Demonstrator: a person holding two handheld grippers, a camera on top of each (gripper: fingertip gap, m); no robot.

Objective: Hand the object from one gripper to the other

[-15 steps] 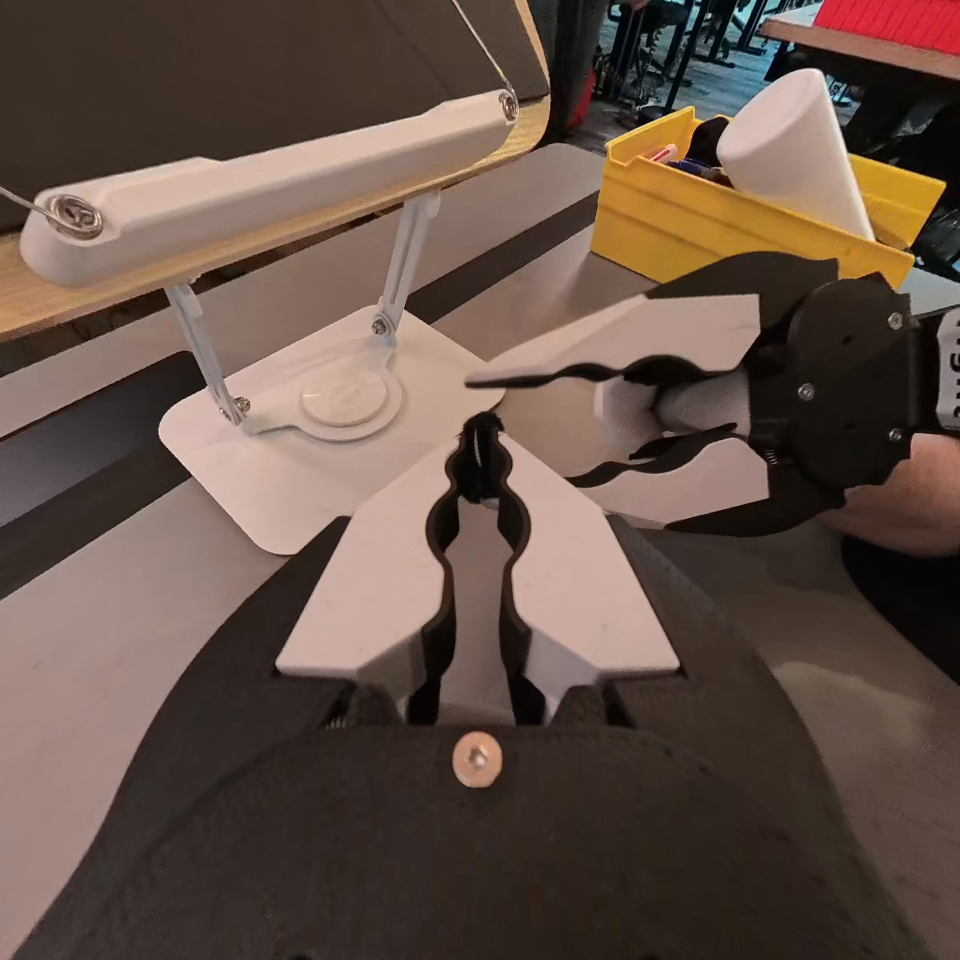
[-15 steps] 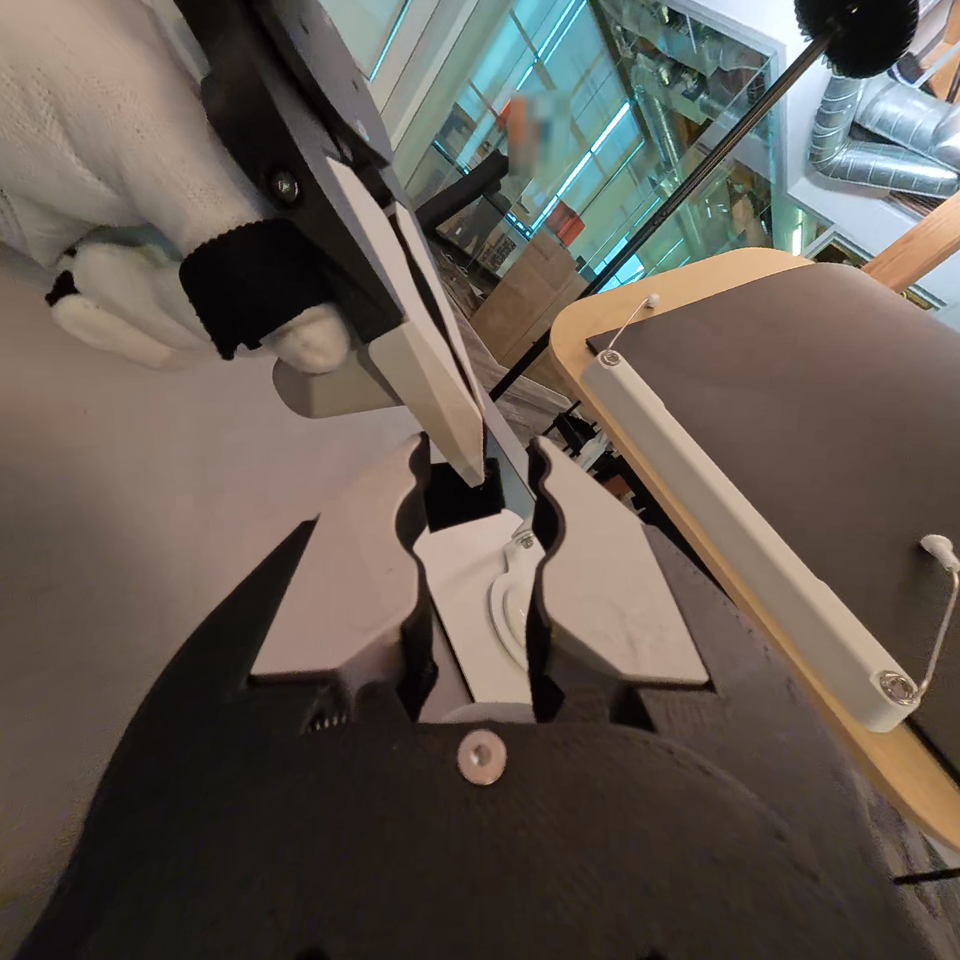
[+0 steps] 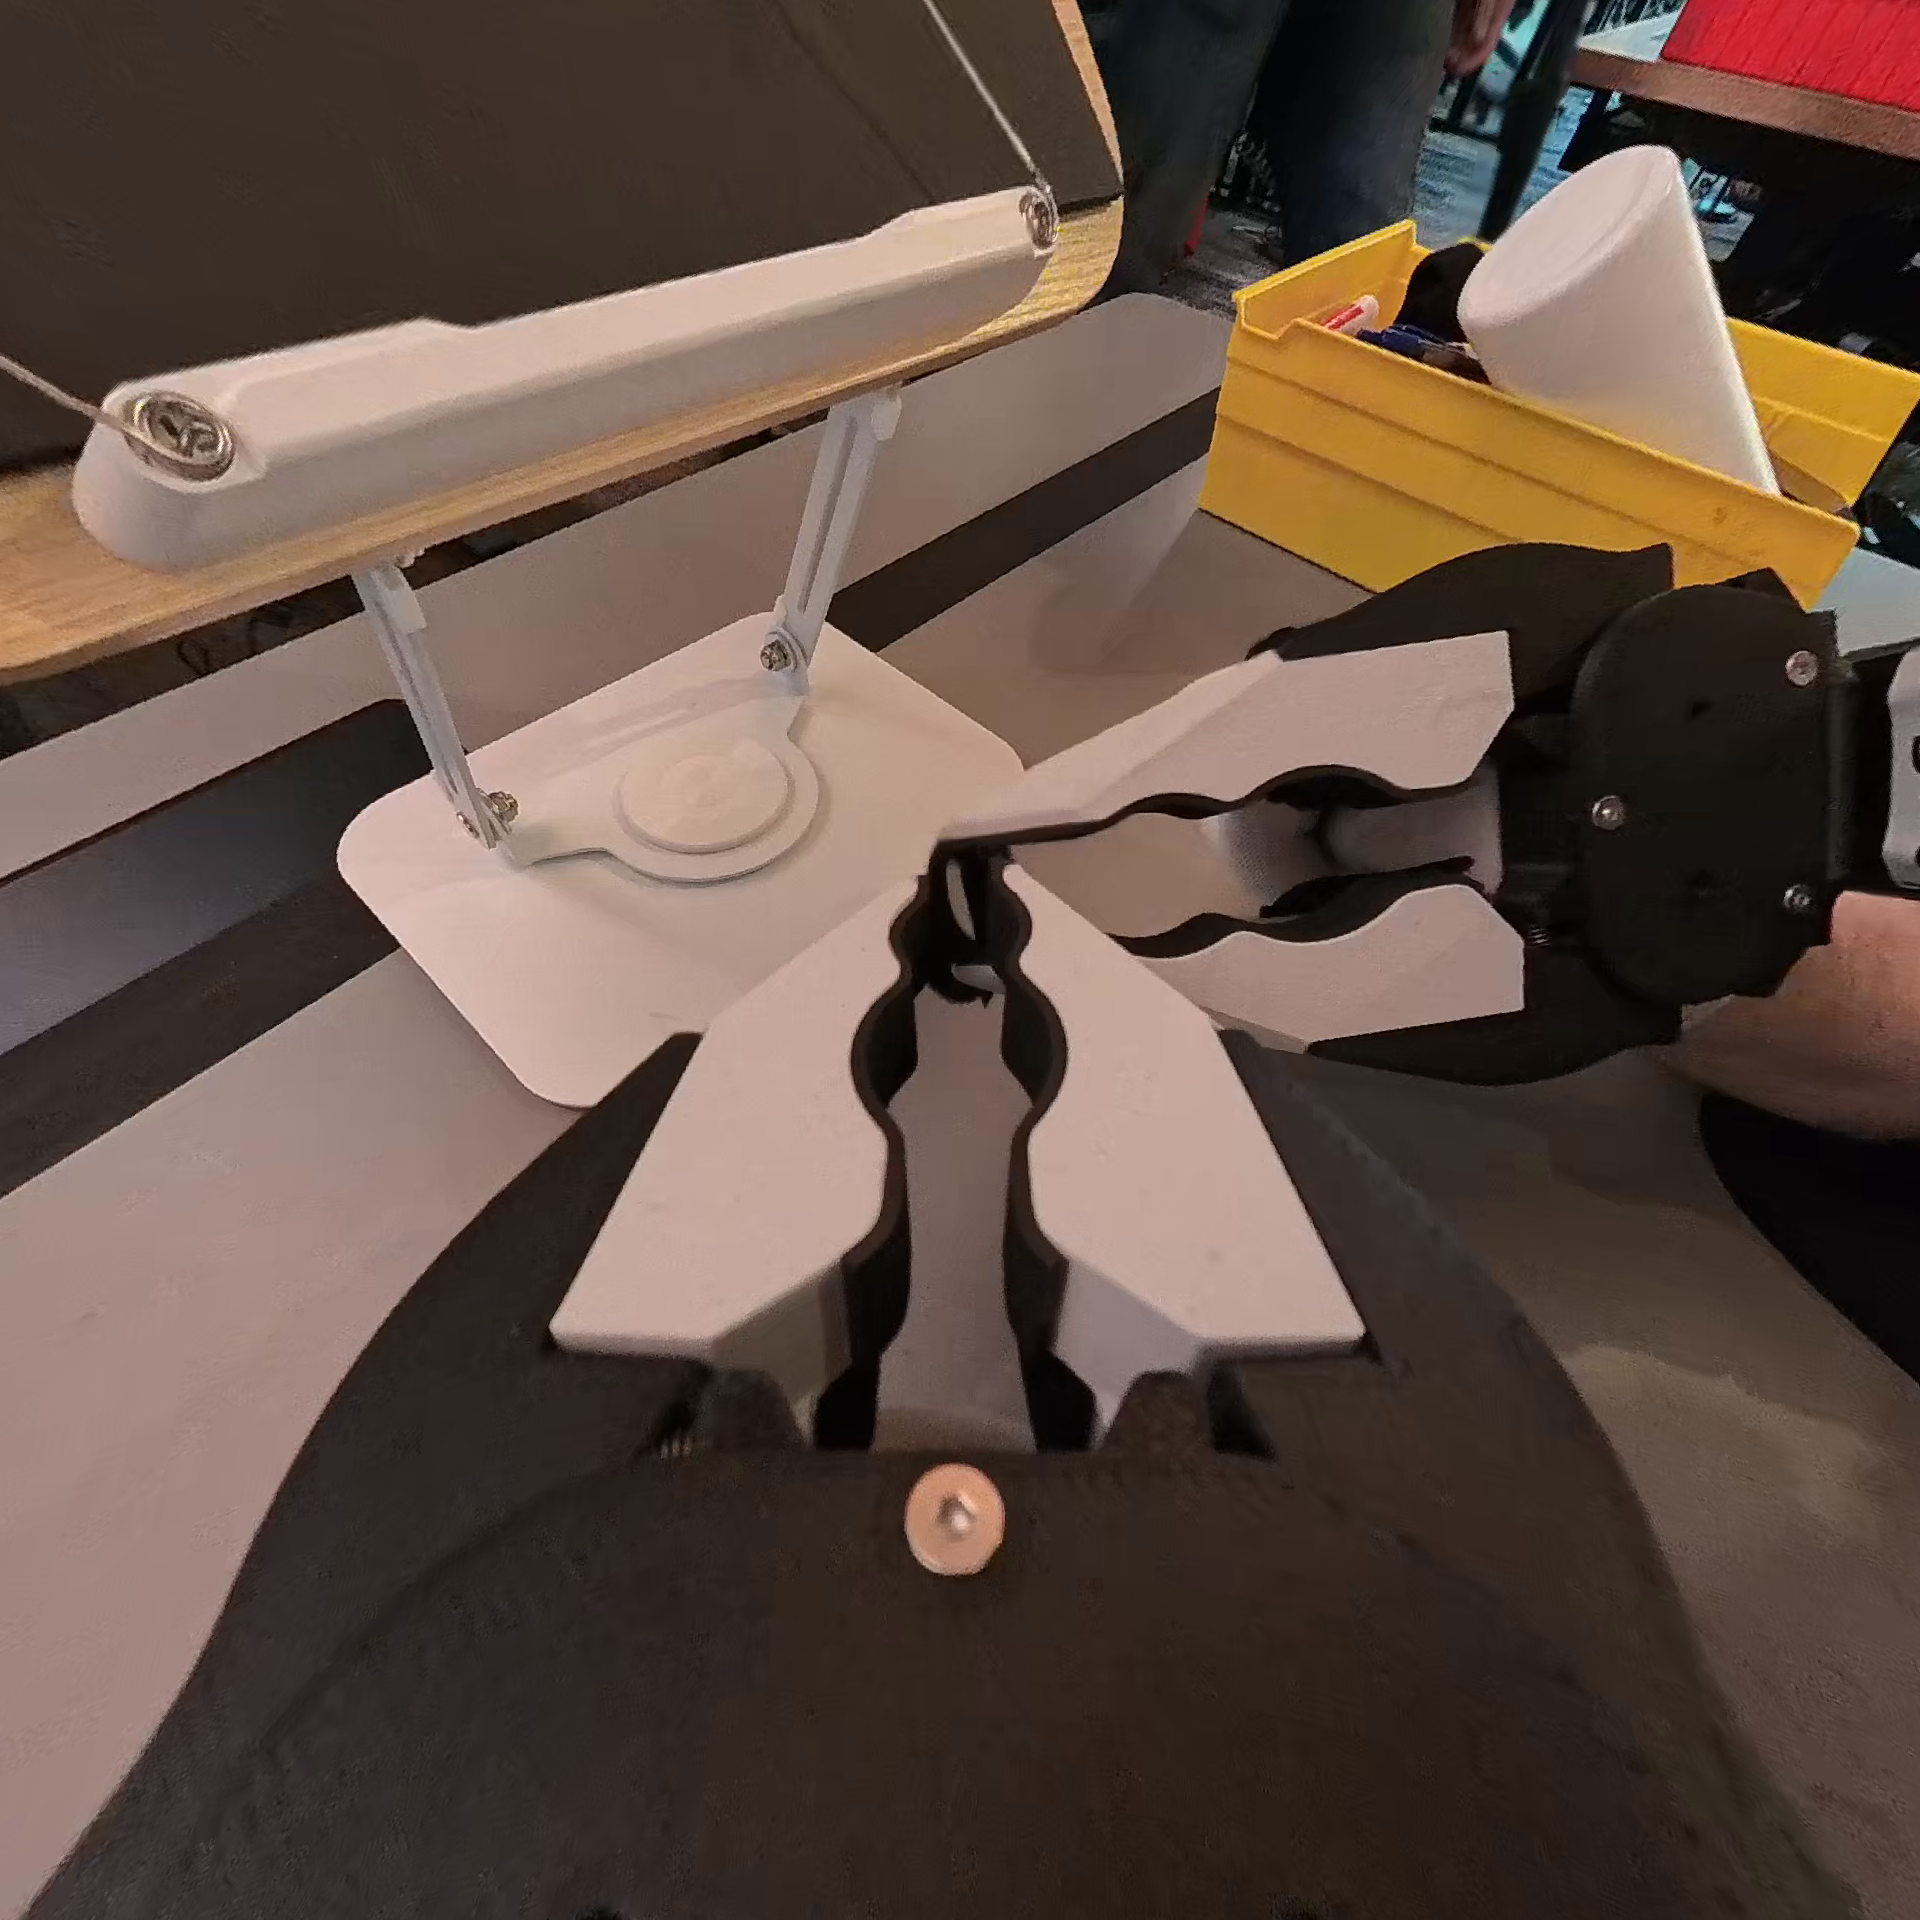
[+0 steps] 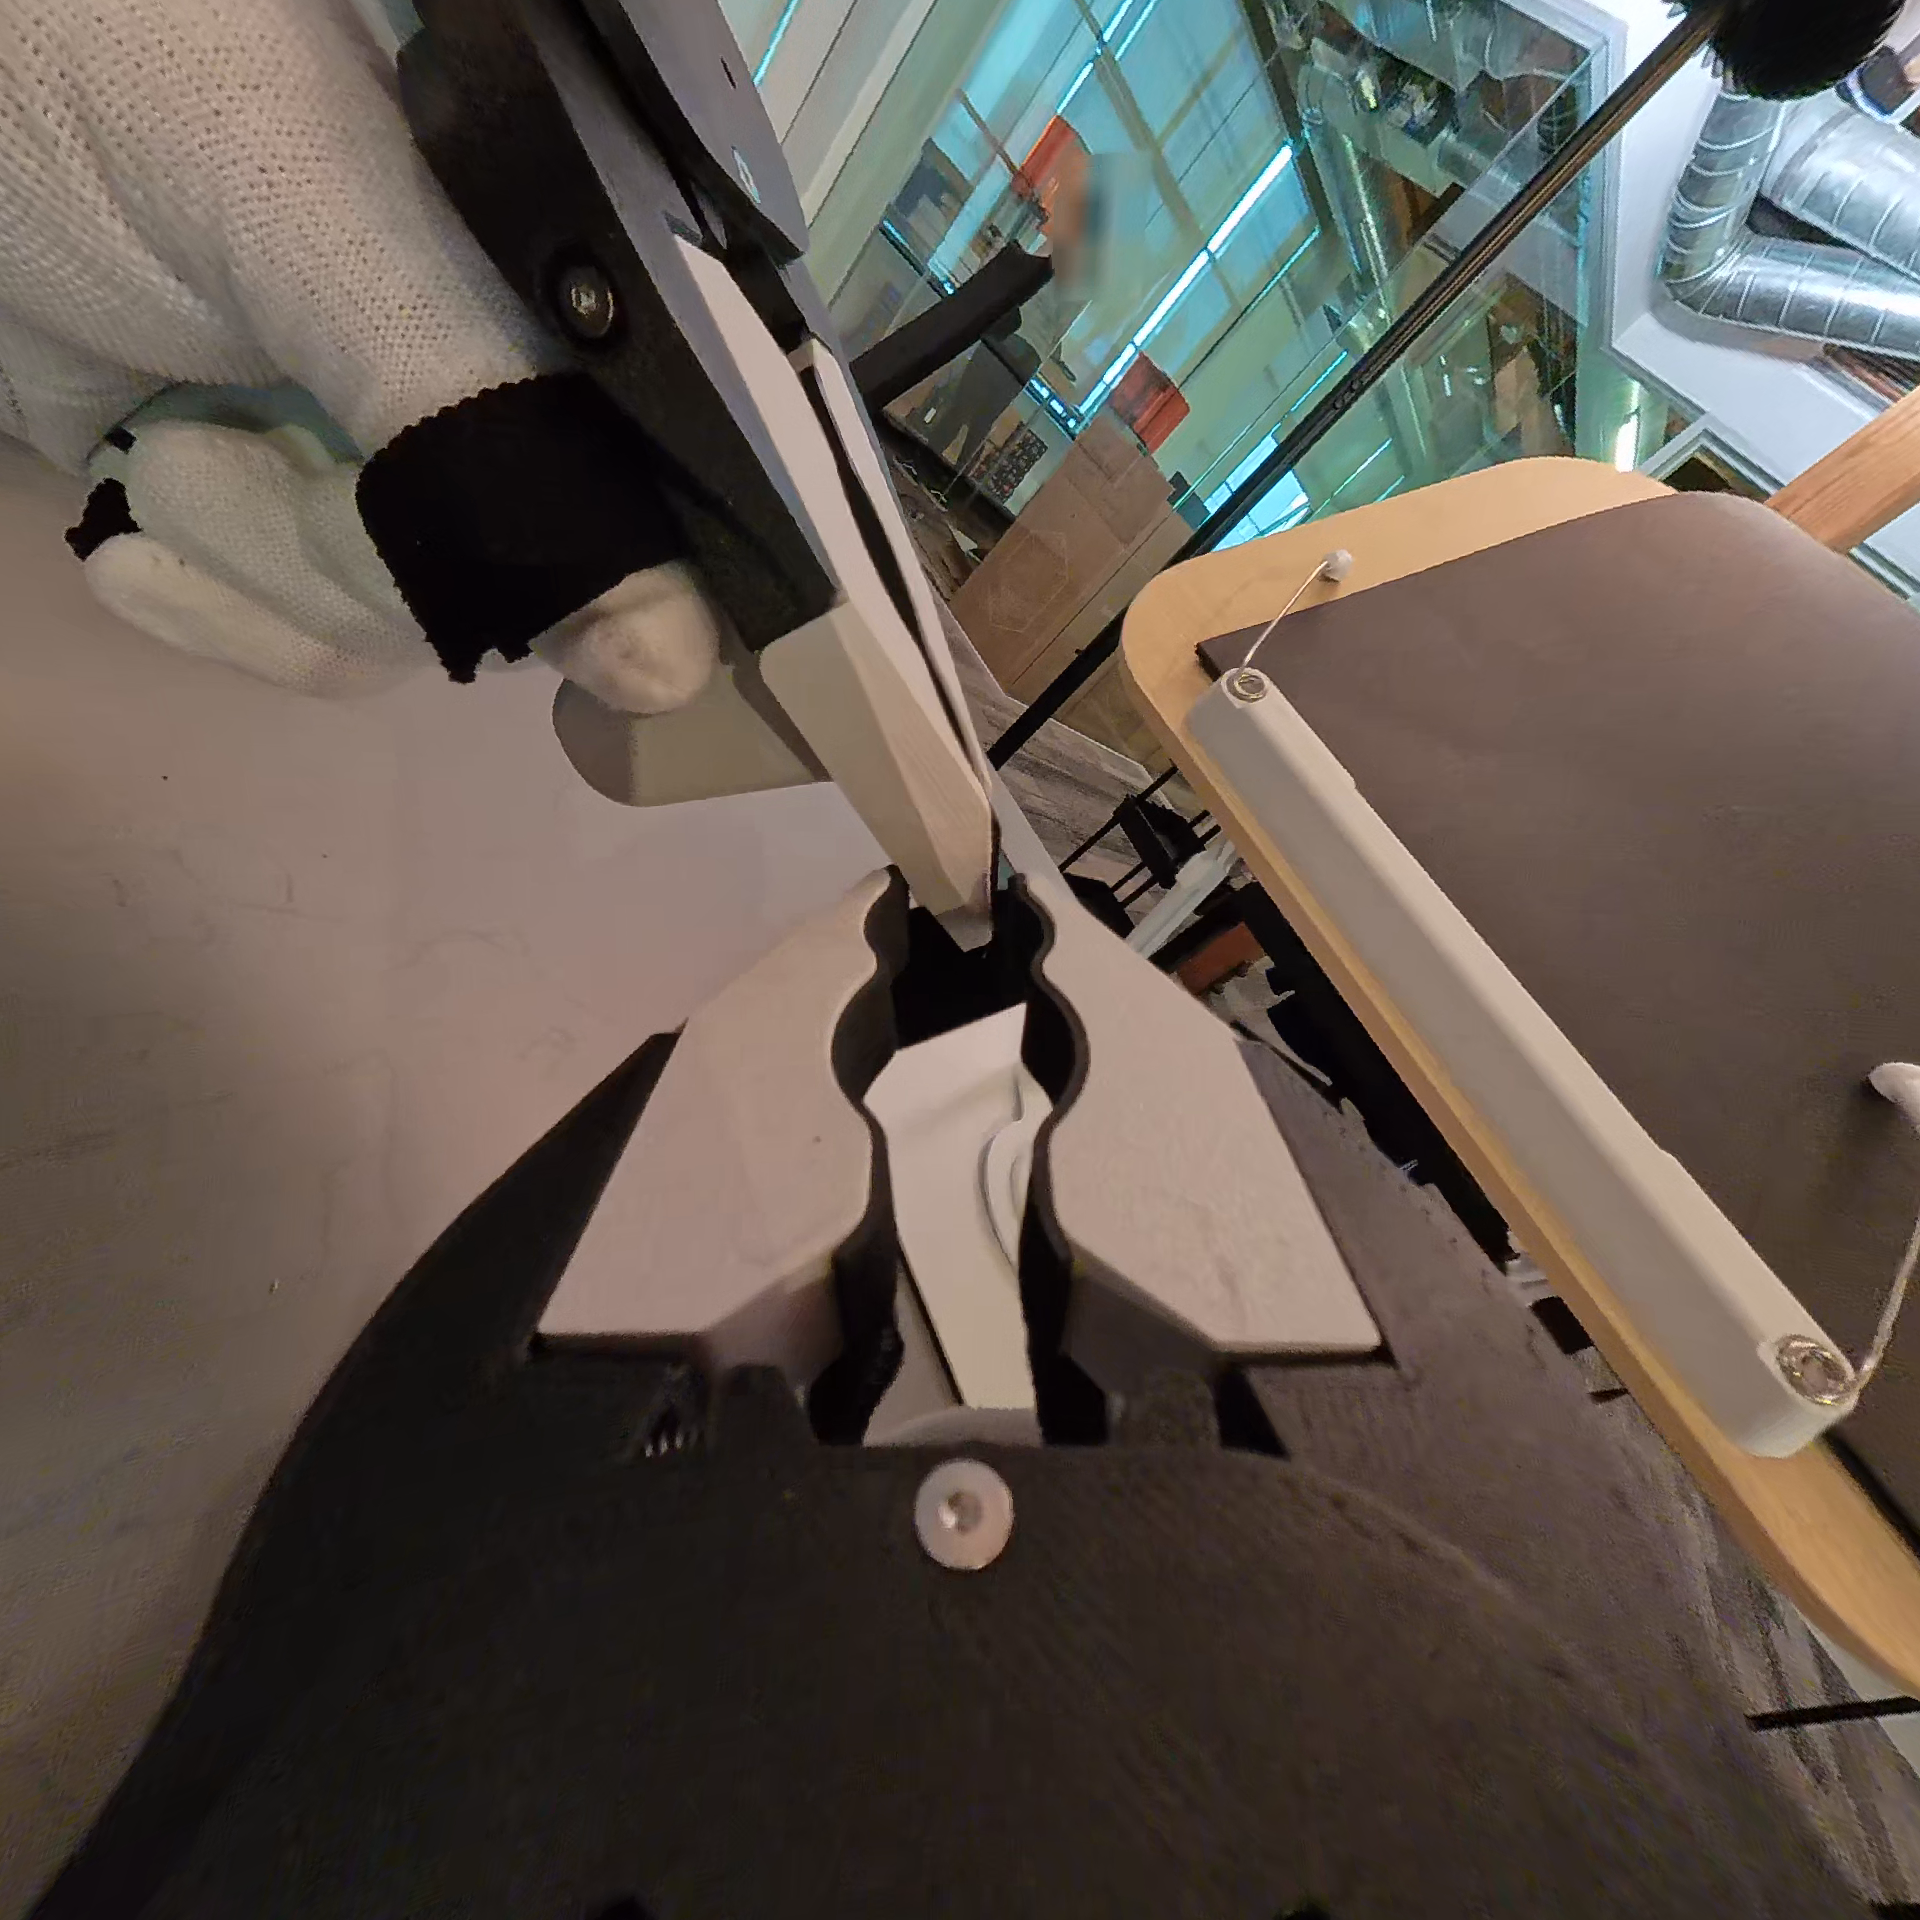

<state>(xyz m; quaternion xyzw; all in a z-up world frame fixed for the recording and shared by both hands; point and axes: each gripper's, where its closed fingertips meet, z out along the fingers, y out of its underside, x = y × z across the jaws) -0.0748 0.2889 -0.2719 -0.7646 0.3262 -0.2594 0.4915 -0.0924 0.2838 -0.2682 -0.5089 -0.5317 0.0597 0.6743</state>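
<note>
A small black object [image 3: 958,961] sits pinched at the tips of my left gripper [image 3: 964,894], which is shut on it above the grey table [image 3: 208,1299]. My right gripper [image 3: 1039,878] reaches in from the right, its two fingers on either side of the same tips. In the right wrist view the black object [image 4: 935,987] fills the narrow gap of my right gripper [image 4: 951,894], touching both fingers. The left gripper [image 4: 961,909] comes down from above as two flat blades pressed together. Most of the object is hidden by the fingers.
A white stand [image 3: 665,831] just behind the grippers holds a tilted wooden board with a dark pad [image 3: 520,156]. A yellow bin [image 3: 1455,488] with a white cone [image 3: 1621,312] stands at the back right. A white-gloved hand [image 4: 208,364] holds the left gripper. Less than 4 cm separates the two grippers' tips.
My right gripper's fingers have closed in from a wider gap onto the black object. Both grippers have shifted only slightly; the left stays shut on the object.
</note>
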